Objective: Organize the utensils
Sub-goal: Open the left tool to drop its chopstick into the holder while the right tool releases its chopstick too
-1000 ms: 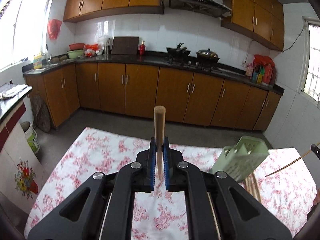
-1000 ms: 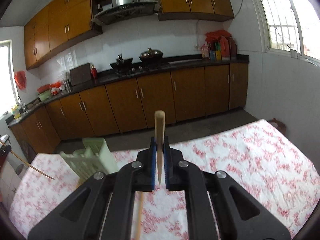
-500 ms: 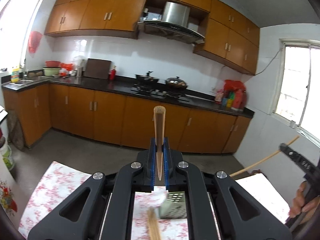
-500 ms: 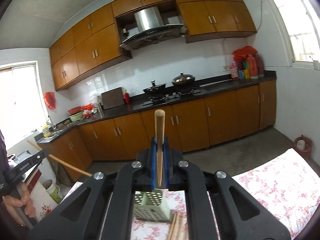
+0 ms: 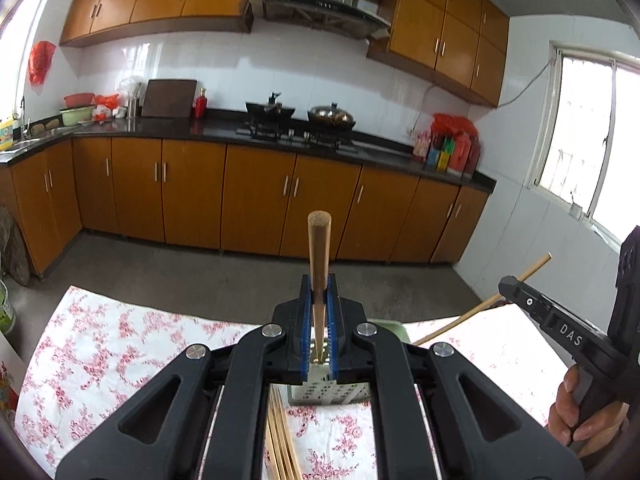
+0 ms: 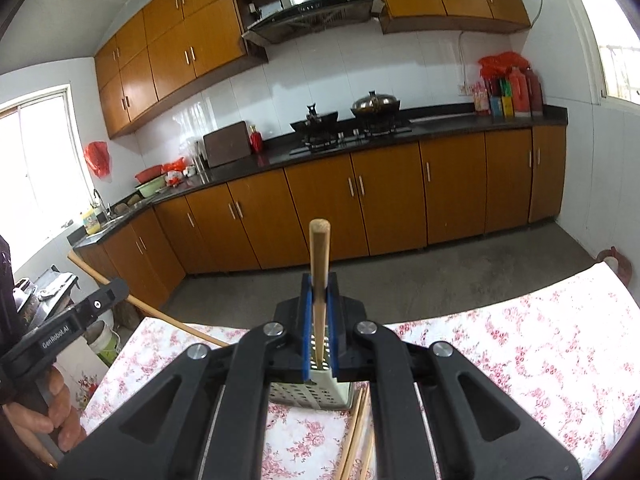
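Note:
My left gripper (image 5: 319,292) is shut on a wooden chopstick (image 5: 319,252) that stands upright between its blue pads. My right gripper (image 6: 319,292) is shut on another wooden chopstick (image 6: 319,256), also upright. Both hover just above a pale green perforated utensil holder (image 5: 320,392), which also shows in the right wrist view (image 6: 312,390); the chopsticks' lower tips reach into its top. Loose chopsticks (image 5: 280,440) lie on the floral tablecloth beside the holder, seen in the right wrist view (image 6: 356,432) too. The right gripper shows in the left view (image 5: 560,328), the left one in the right view (image 6: 72,328).
The table wears a white cloth with red flowers (image 5: 100,352). Beyond its far edge is grey floor and a run of brown kitchen cabinets (image 5: 256,200) under a black counter with a stove and pots.
Both grippers swung from aiming across the table to hovering over the holder, with the chopsticks now dipping into it. The holder moved from the side of each view to right under the fingers.

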`<state>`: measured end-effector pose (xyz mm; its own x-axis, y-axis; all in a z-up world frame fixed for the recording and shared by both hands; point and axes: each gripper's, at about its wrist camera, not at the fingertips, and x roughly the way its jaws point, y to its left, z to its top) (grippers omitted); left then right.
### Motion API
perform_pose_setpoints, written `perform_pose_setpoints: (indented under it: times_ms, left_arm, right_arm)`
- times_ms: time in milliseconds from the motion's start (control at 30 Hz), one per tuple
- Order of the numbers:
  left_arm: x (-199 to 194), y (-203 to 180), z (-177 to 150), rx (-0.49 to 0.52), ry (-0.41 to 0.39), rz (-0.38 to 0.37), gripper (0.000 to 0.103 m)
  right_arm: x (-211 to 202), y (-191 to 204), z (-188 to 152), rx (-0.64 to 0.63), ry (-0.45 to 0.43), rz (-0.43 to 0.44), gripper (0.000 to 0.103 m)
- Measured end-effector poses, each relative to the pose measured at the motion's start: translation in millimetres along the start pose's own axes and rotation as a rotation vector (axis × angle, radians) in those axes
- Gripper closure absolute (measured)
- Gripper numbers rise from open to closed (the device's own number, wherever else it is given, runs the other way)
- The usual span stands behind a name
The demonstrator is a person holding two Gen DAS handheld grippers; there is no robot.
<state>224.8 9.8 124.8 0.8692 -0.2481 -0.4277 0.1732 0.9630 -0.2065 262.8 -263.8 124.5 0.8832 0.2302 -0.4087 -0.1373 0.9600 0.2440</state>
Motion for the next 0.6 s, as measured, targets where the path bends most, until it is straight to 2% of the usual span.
perform_pose_setpoints:
  times_ms: [167,267,367,433,500,600]
  left_arm:
    - [10.5,1.5,-8.1,-0.002,0.040,0.012,0.096]
    - [8.8,2.7,-10.3,-0.014,0.049,0.012,0.096]
    - [4.2,3.8,-9.6,-0.020,0.042,0.002,0.094]
    - [-0.7,5.4,-6.4,-0.028,0.030,-0.001,0.087]
    - [-7.1,5.9,-2.4,-0.041,0.005,-0.001,0.068]
    - [-22.1,12.6,-0.3,-0.055,-0.032,0.006,0.066]
  right_arm:
    - [11.5,-1.8,-8.0,0.001,0.025,-0.013,0.094]
    - [10.7,-3.0,-11.1,0.007,0.025,-0.022,0.090]
    - [2.0,-6.8,-12.3,0.015,0.005,-0.037,0.080]
    - [-5.7,-9.7,-12.5,0.017,-0.014,-0.050,0.073]
    - [-16.0,-15.6,-13.1,0.026,-0.042,-0.064,0.070]
    - [-29.8,-29.6,-18.3,0.048,-0.066,-0.089,0.068]
